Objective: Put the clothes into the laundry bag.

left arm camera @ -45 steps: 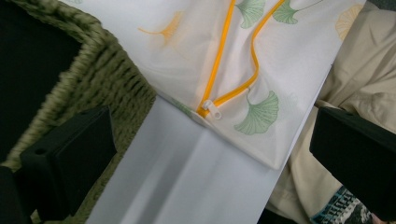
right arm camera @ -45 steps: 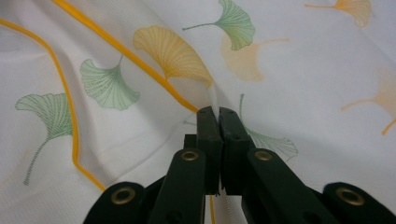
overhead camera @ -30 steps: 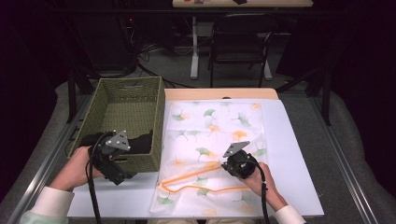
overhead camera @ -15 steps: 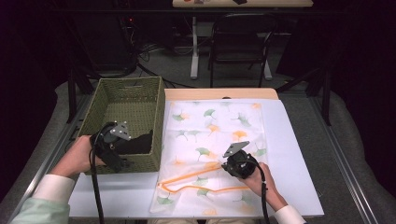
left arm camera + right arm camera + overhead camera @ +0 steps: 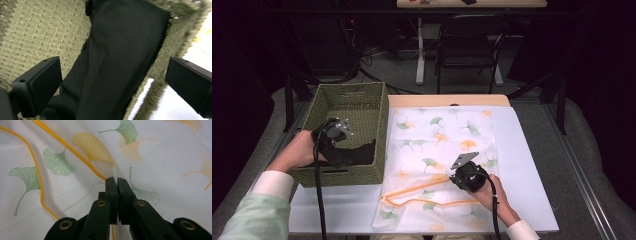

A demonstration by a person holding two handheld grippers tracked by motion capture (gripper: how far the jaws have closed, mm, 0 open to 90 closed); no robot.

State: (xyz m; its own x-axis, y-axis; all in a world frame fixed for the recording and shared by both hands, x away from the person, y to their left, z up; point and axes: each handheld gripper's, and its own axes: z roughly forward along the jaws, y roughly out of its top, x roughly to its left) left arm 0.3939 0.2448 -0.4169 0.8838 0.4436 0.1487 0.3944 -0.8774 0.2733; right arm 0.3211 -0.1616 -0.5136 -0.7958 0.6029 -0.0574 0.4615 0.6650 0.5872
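On table's white mat, a ginkgo-print mesh bag (image 5: 442, 165) w/ orange trim is spread flat, just beside a woven basket (image 5: 319, 107). Right gripper (image 5: 115, 180) is clamped tight on a pinch of bag fabric near its opening. Left gripper (image 5: 337, 147) is held w/ jaws wide apart around a black garment (image 5: 117, 57) draped over basket's near wall, nothing gripped yet. Step judged: fetching garment for bagging. Next: jaws to be closed on cloth, then it's to be lifted across to bag mouth, which is kept raised
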